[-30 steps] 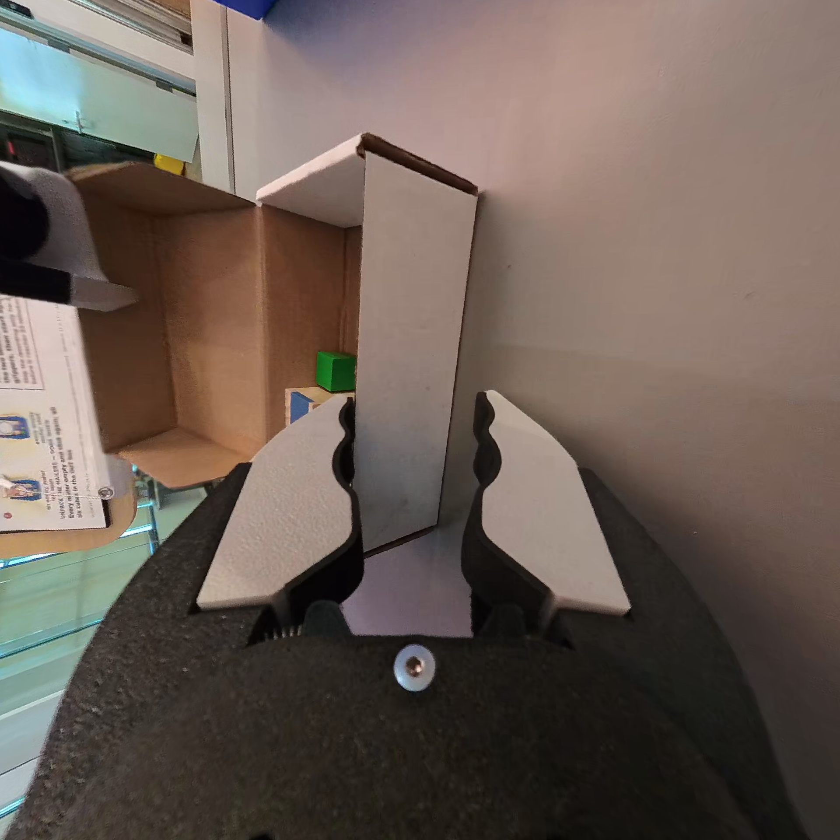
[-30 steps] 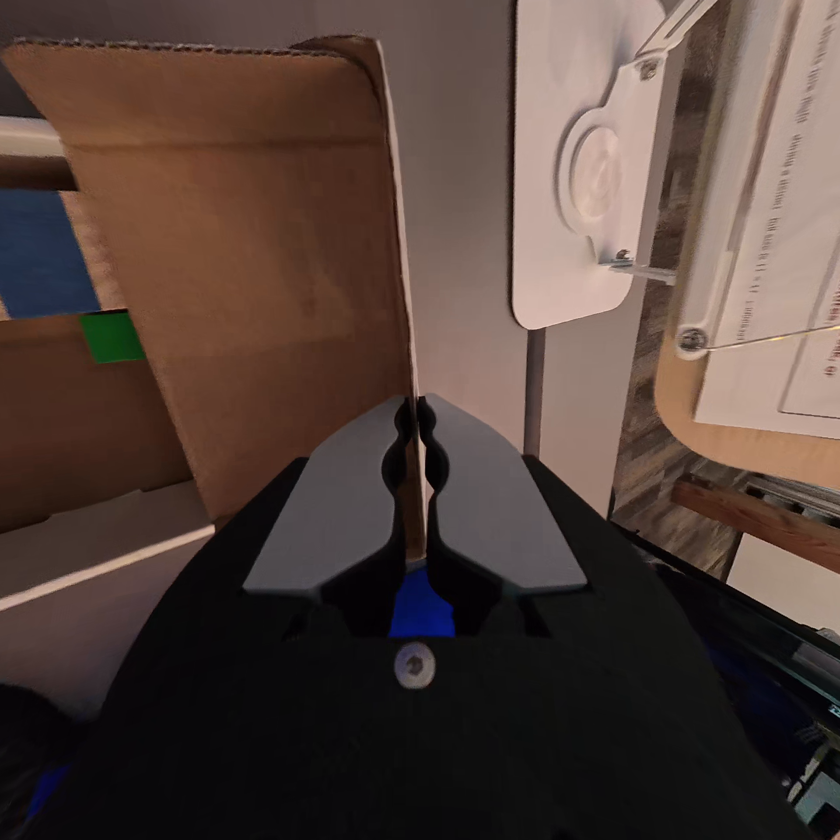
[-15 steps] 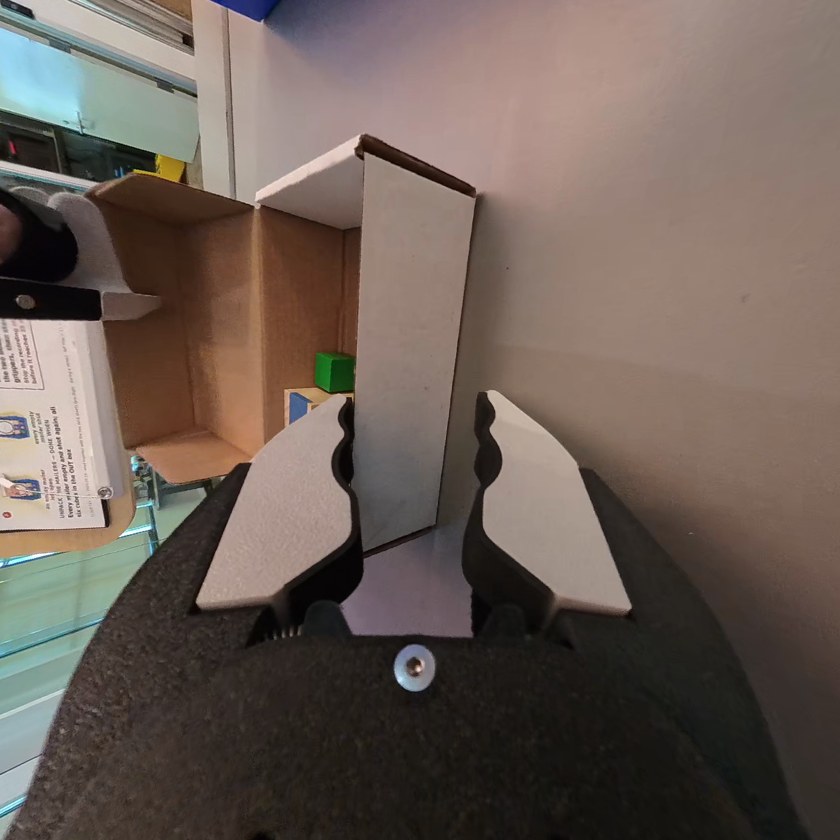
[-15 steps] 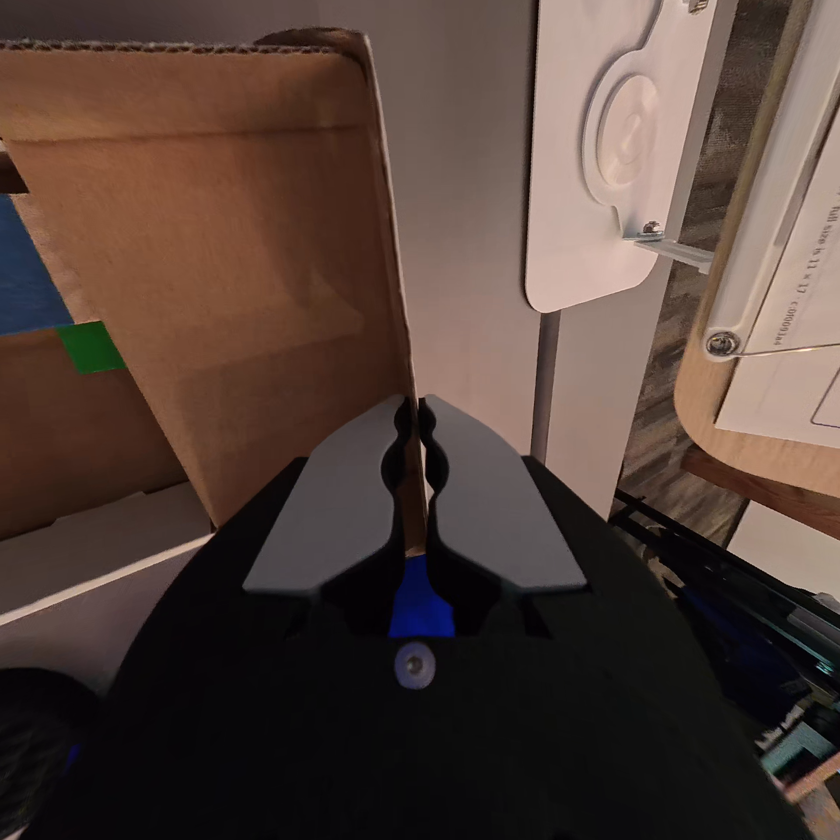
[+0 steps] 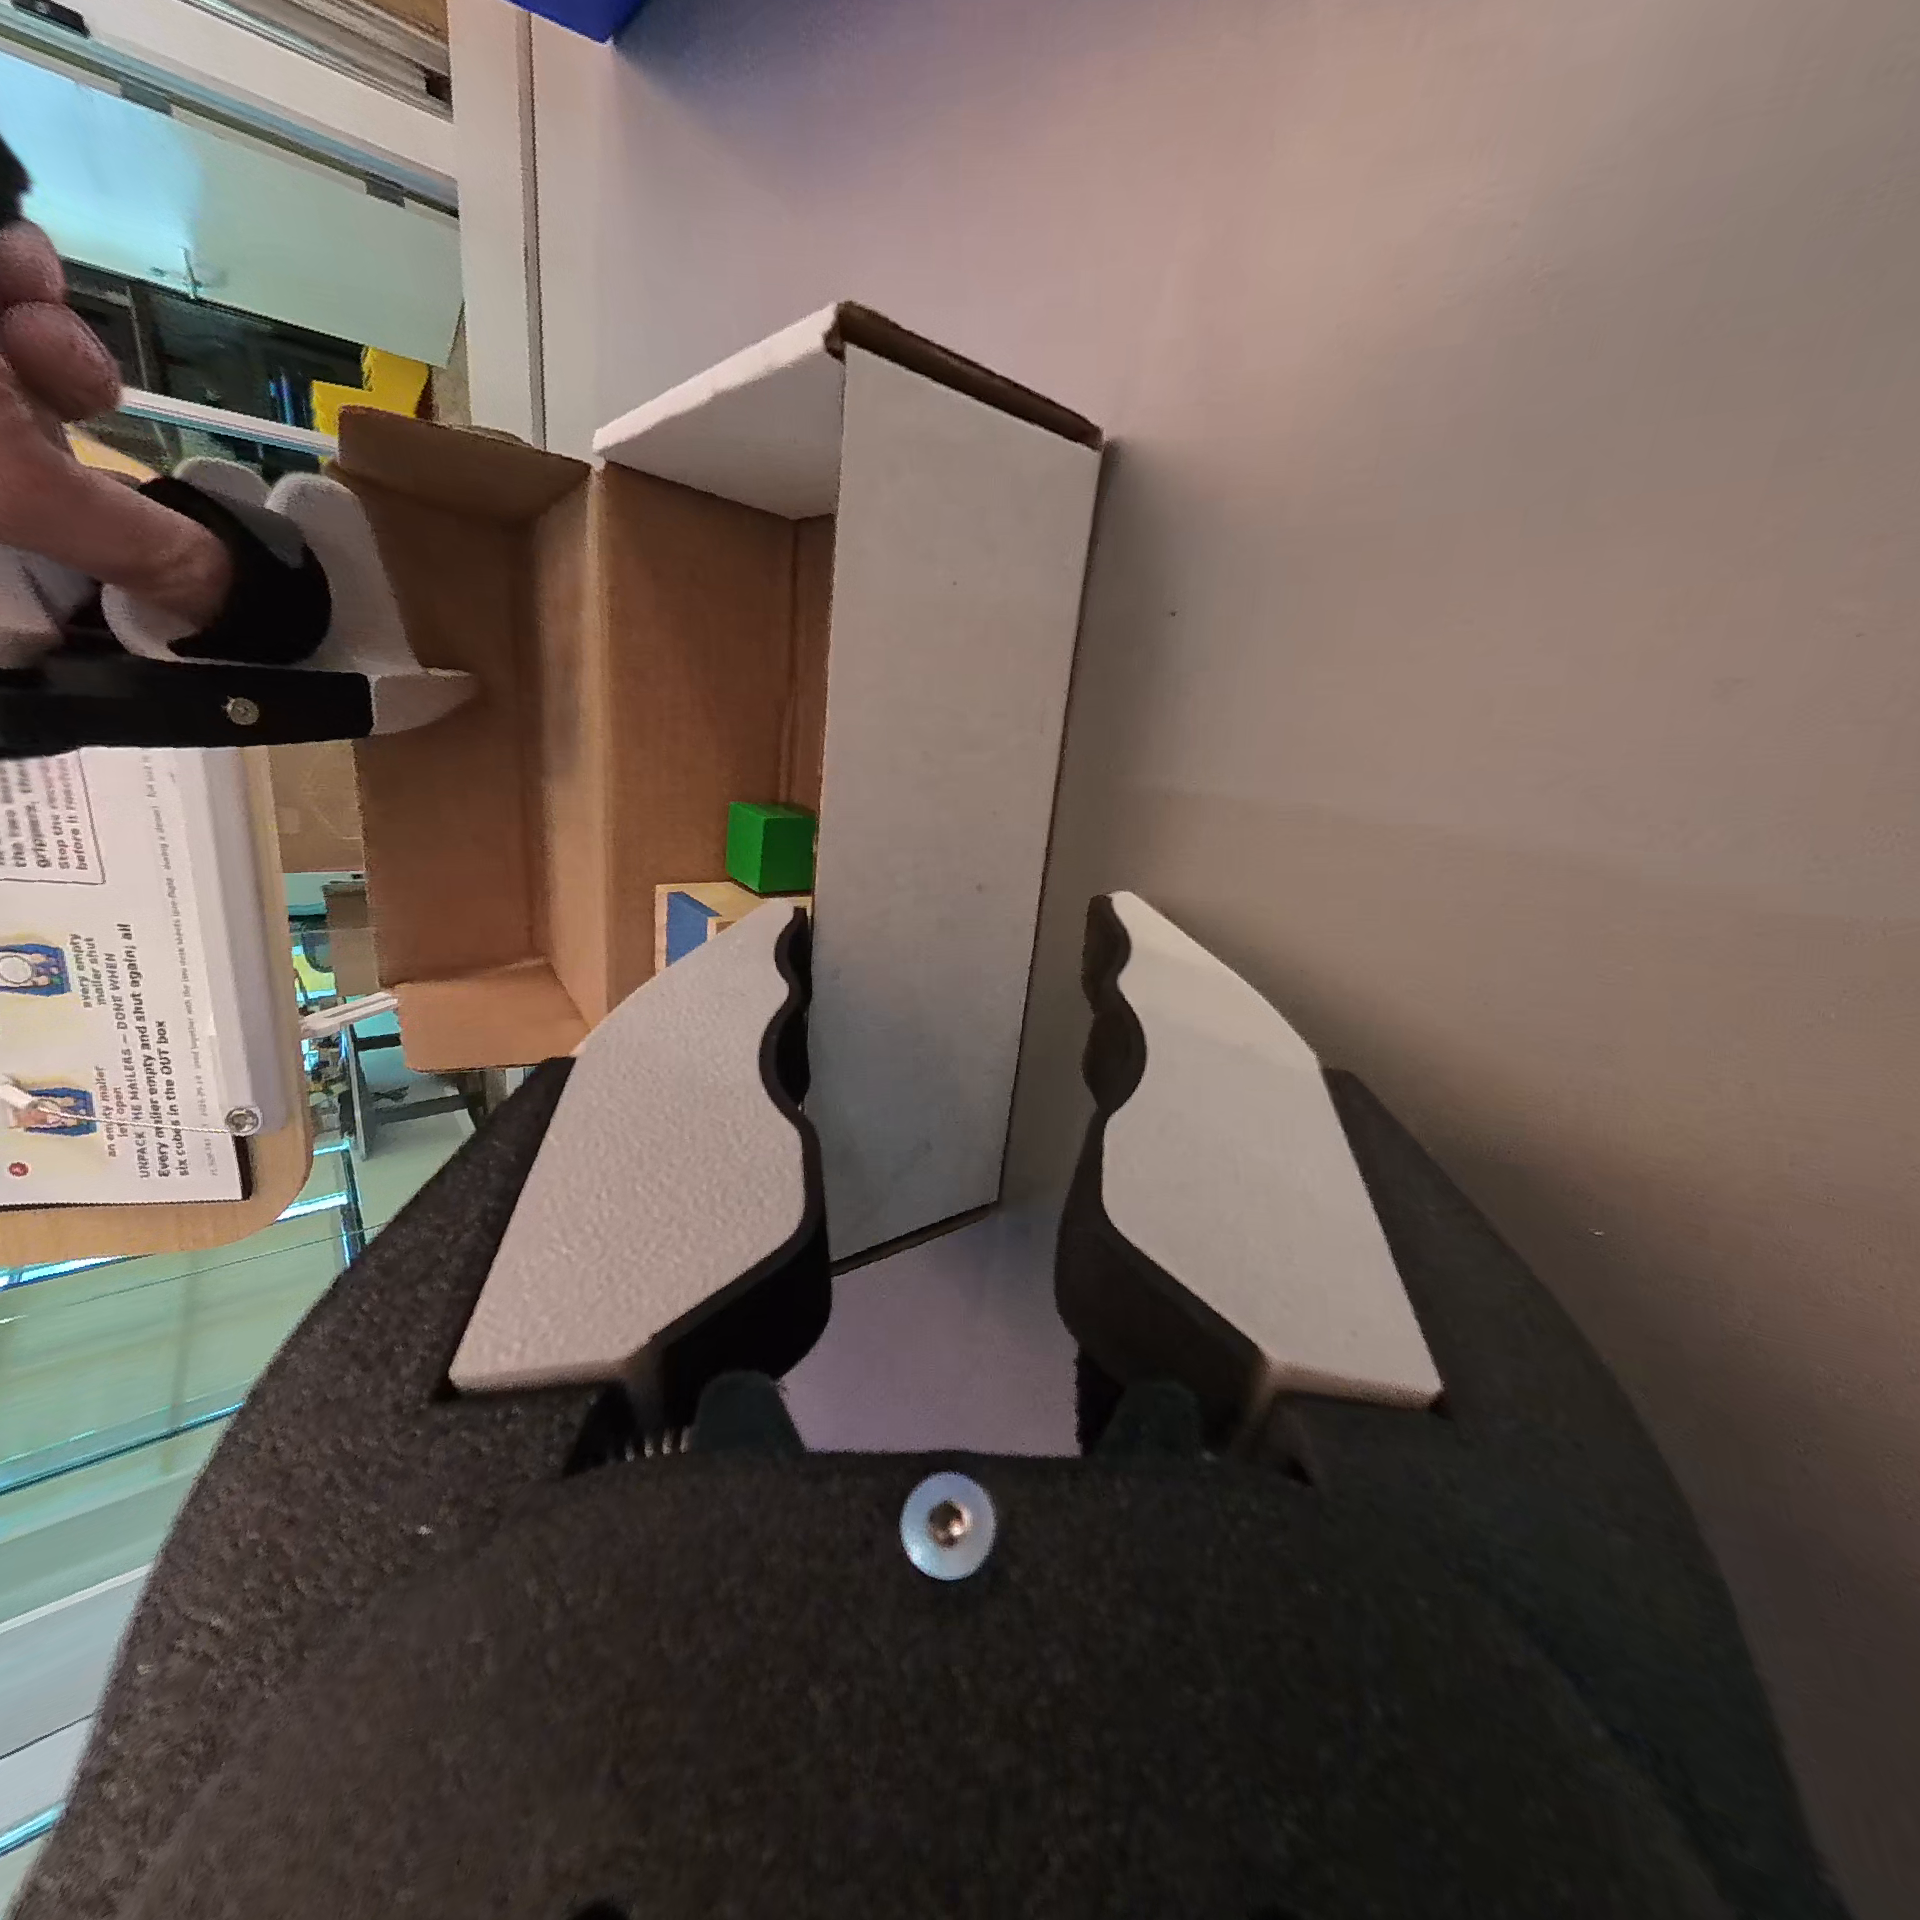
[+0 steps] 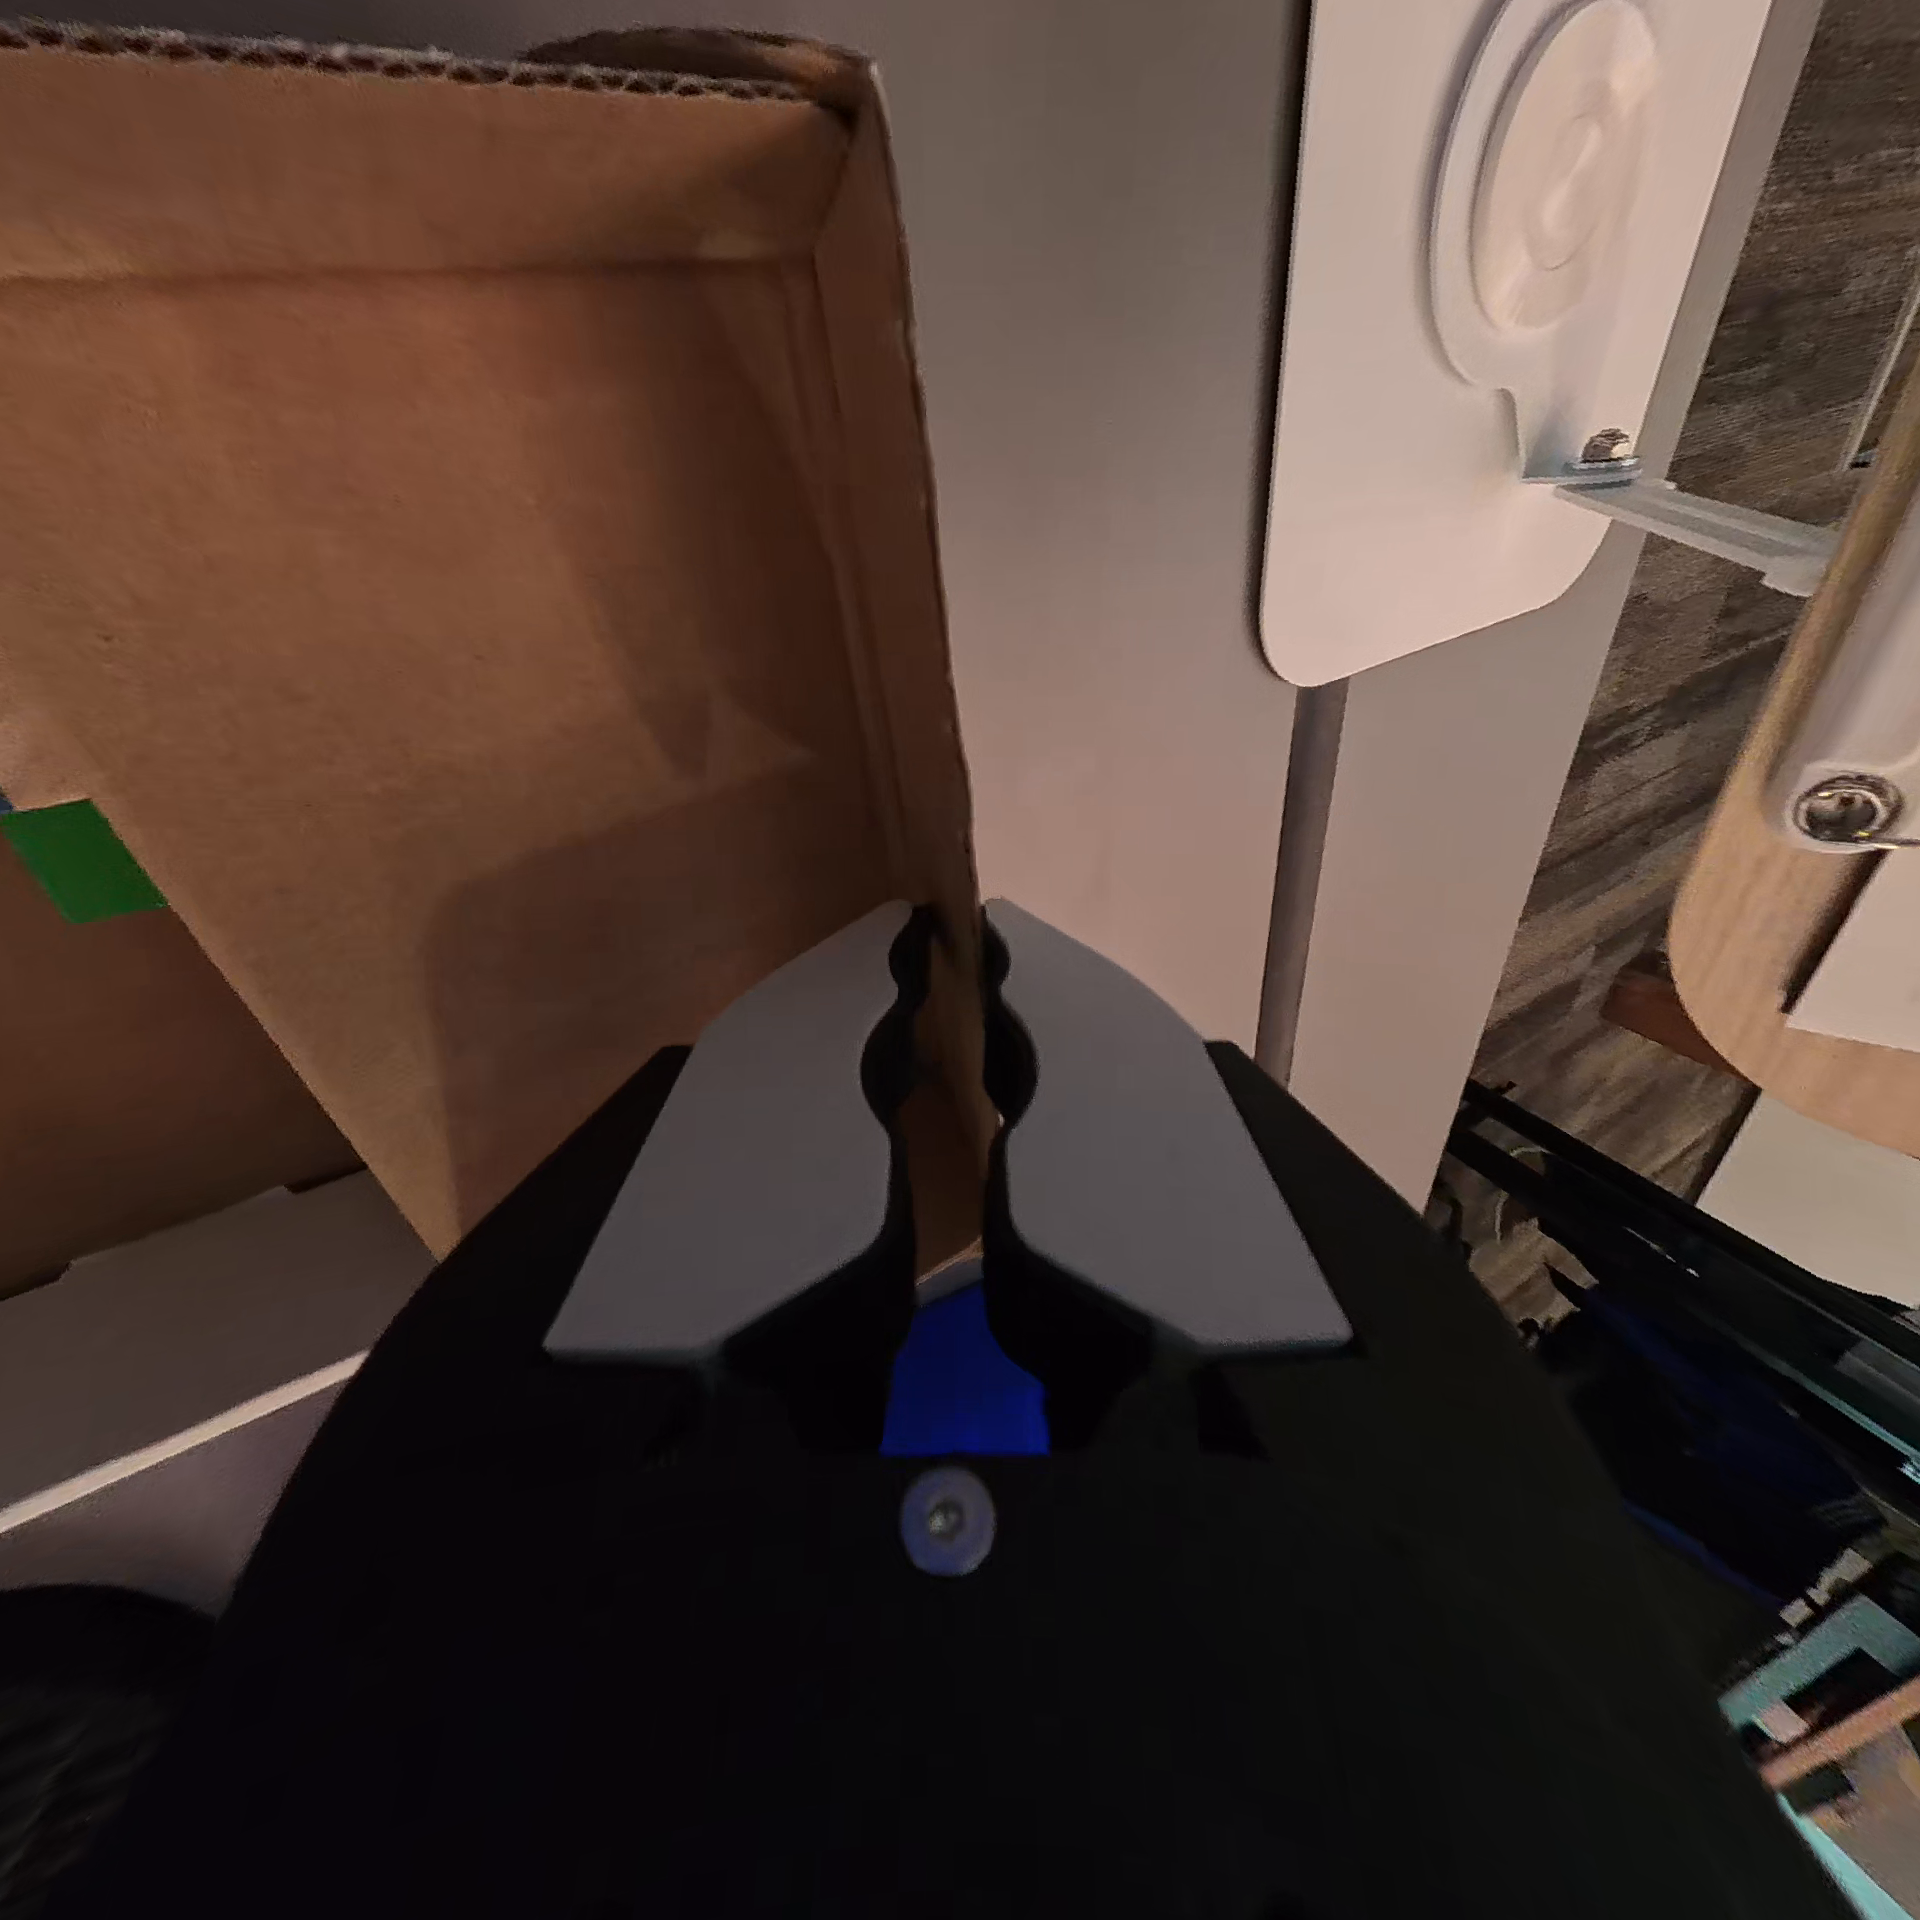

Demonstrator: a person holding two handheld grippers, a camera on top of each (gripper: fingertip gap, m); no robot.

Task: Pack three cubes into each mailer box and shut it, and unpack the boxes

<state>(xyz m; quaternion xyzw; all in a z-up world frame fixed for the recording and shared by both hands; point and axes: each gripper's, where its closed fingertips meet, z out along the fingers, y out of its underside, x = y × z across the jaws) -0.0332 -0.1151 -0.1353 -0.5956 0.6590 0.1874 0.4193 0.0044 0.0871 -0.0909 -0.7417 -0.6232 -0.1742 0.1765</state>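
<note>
Fingers on the lid, box open, cubes inside.

Right gripper (image 6: 948, 1023) was pinched shut on the edge of the brown cardboard lid (image 6: 468, 520), holding it swung up. Left gripper (image 5: 940, 1039) stood spread open around the white front wall (image 5: 935, 790) of the mailer box (image 5: 707, 457); one finger touched the wall, the other stood apart, so it steadied rather than clamped. Inside, a green cube (image 5: 767, 844) sat on a second block with a blue face (image 5: 691, 925); a third cube wasn't visible, likely hidden by the wall. Whether this was packing or unpacking couldn't be told. Either way, my read: this box wasn't finished, with cubes in and lid not shut.
</note>
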